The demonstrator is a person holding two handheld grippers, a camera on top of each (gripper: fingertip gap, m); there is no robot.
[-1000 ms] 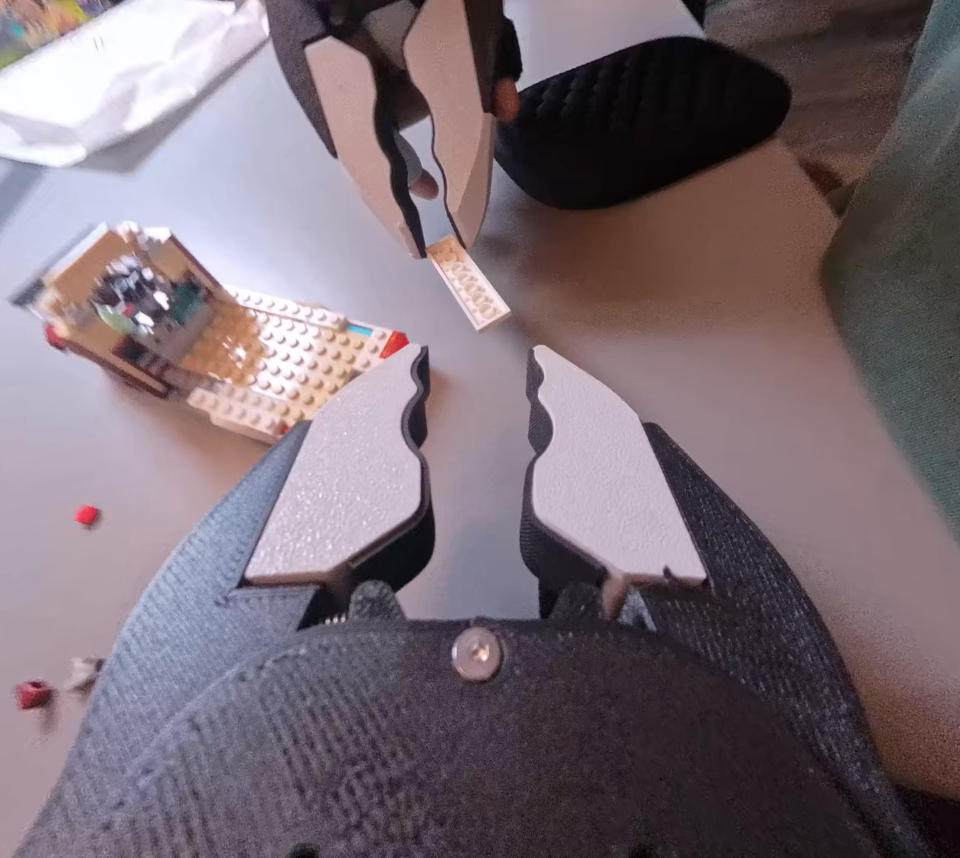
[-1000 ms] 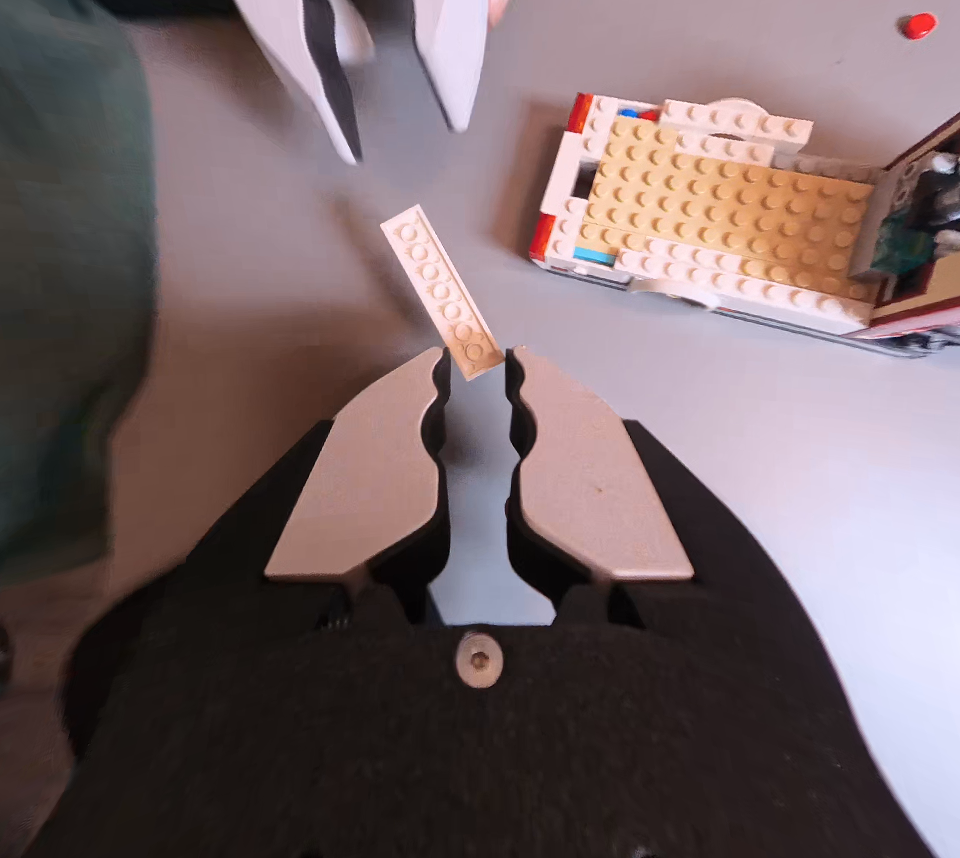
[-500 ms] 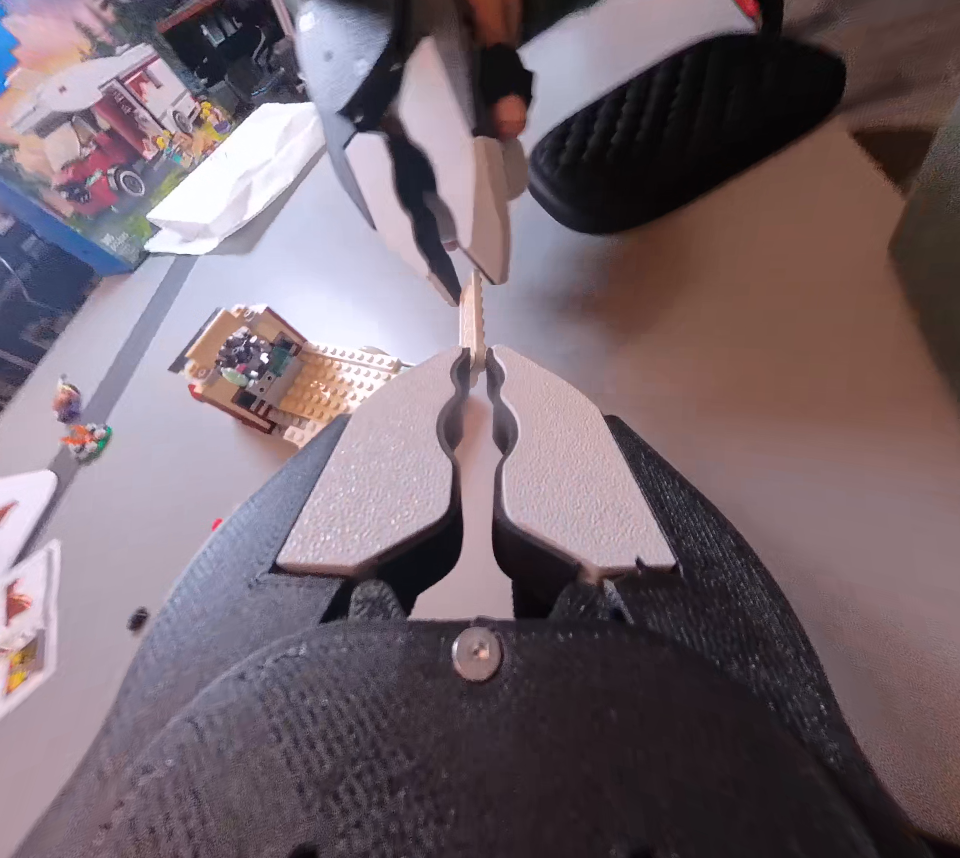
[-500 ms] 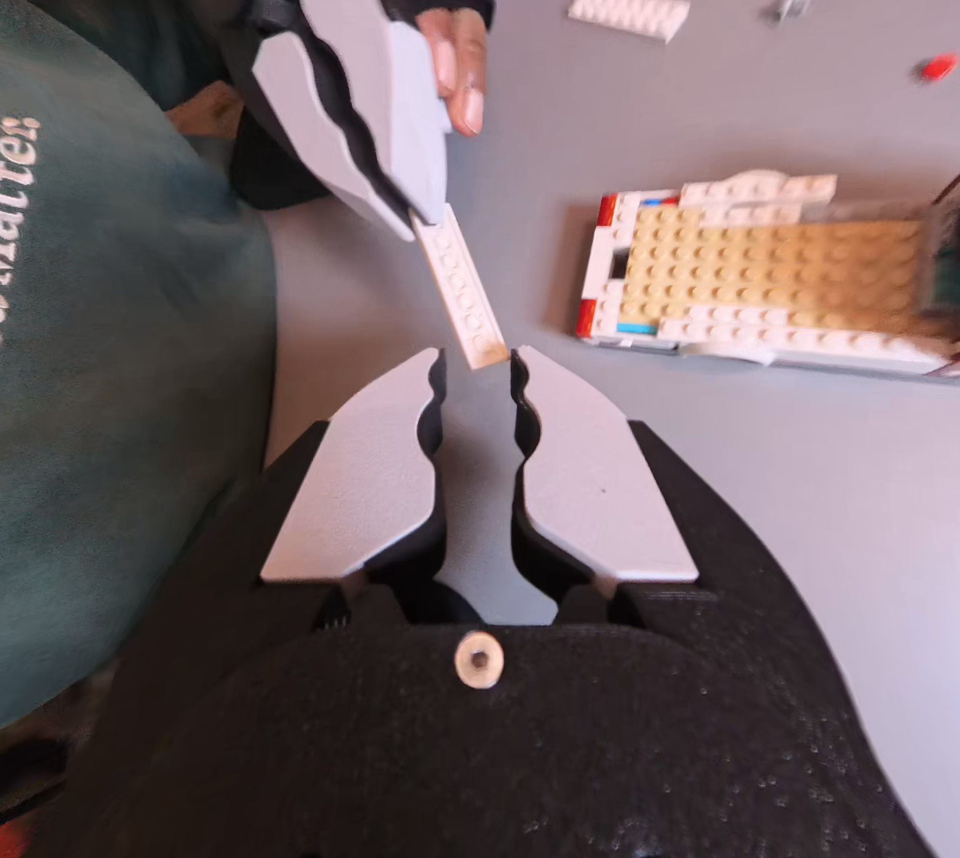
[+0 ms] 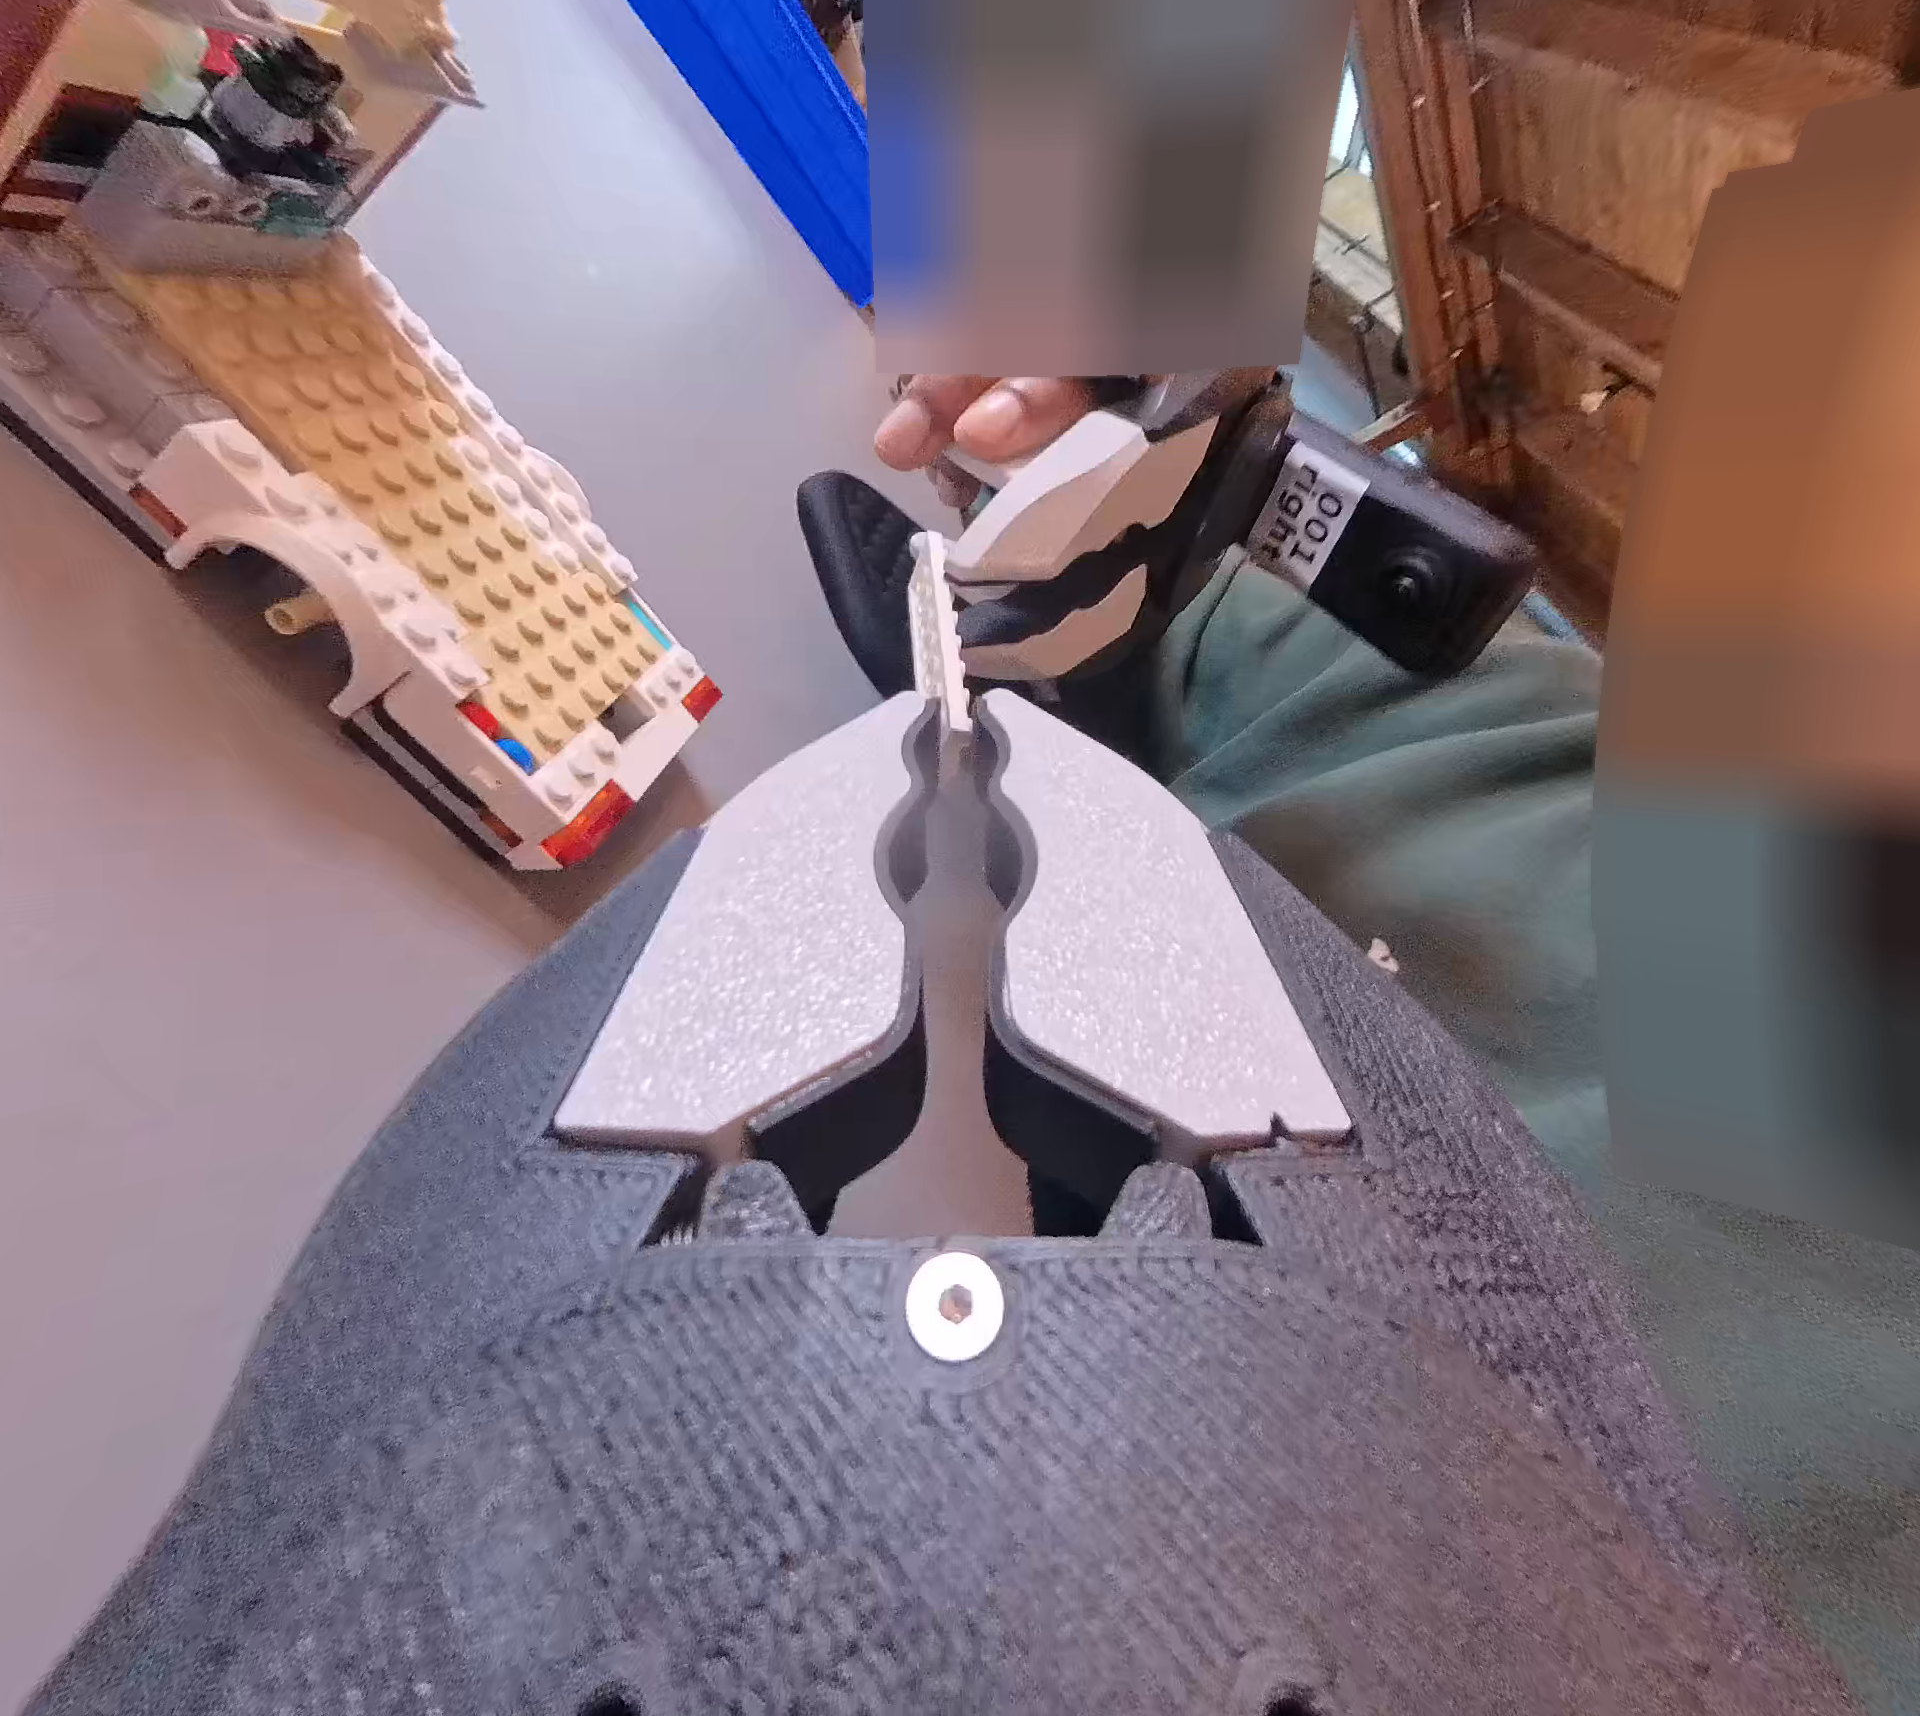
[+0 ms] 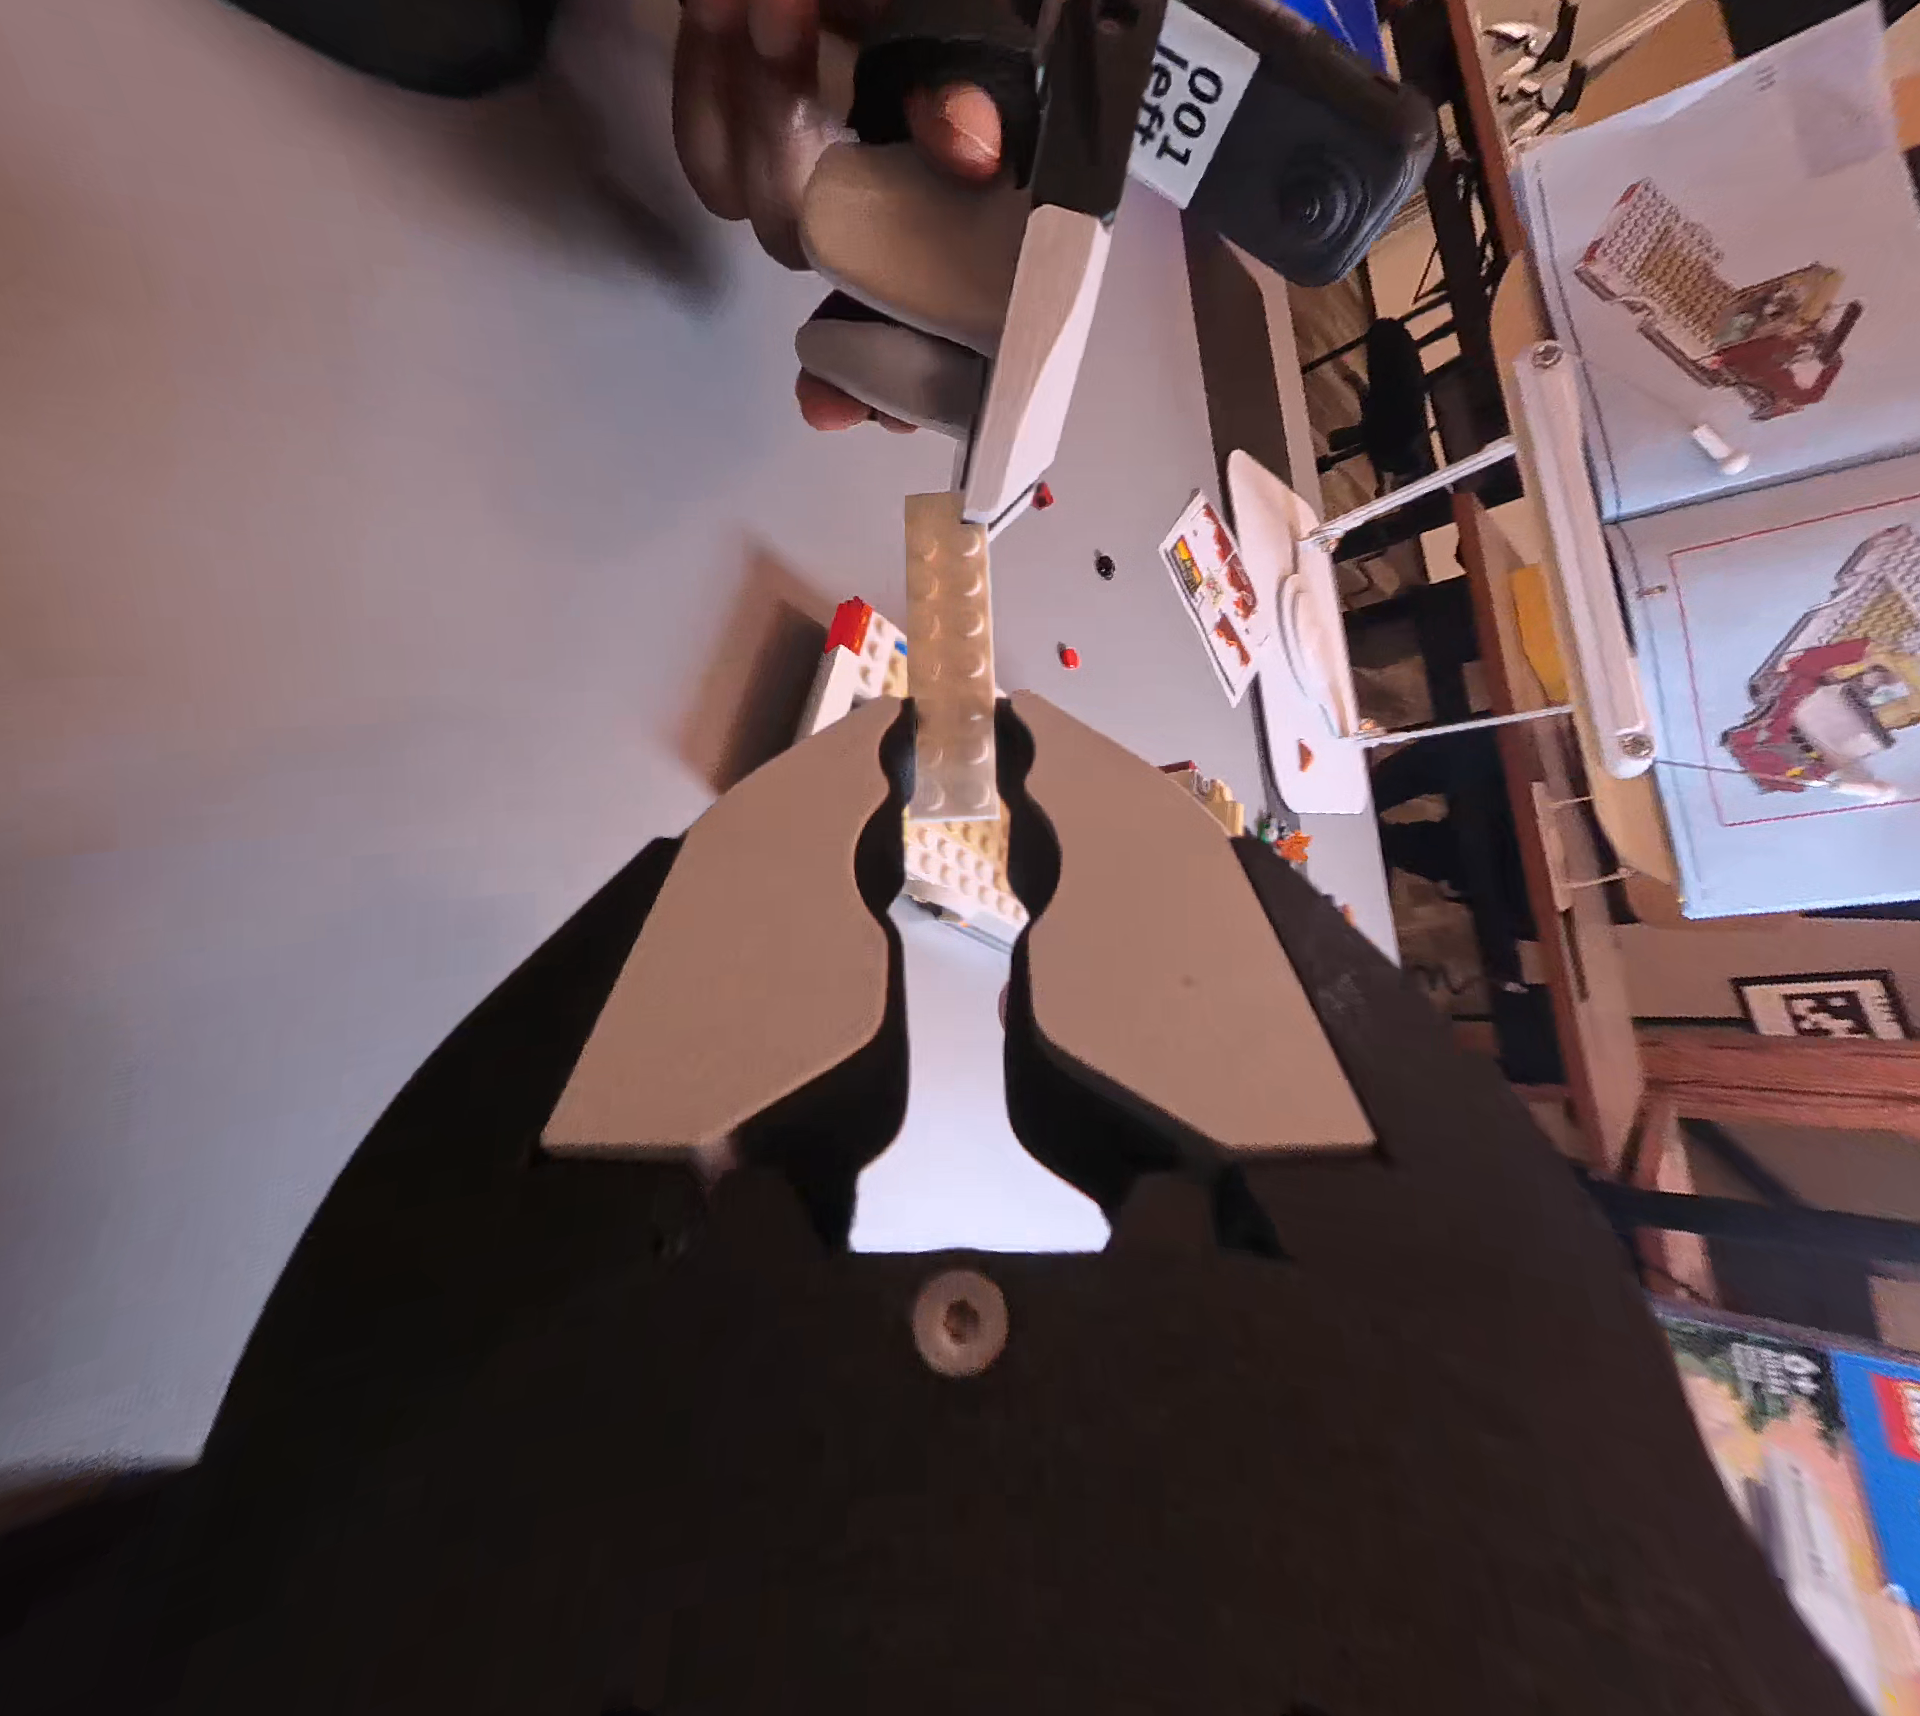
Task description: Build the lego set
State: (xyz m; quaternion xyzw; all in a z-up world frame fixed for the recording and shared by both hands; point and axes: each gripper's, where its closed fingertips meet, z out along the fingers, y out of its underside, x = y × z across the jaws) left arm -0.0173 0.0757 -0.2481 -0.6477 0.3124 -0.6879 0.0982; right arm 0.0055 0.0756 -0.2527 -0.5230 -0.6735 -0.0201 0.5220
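Table: grey, matte; carries the partly built lego vehicle, the landmark for this entry. Vehicle has a tan studded floor, white edging, red corner pieces and a cab assembly at its far end. The left wrist view shows it whole; in the right wrist view only a white and red corner shows behind the plate.

Room: blue bin beyond the vehicle; brown timber framing to the right of it. Only the right wrist view shows the instruction pages on a stand and a sticker sheet, both past the vehicle.

Long white plate, held in the air right of the vehicle, clear of the table. Left gripper: clamped on the plate's near end. Right gripper: closed on the opposite end, its pads flanking the plate's long edges. A hand wraps the left gripper's handle.

Loose red pieces lie on the table beyond the vehicle.
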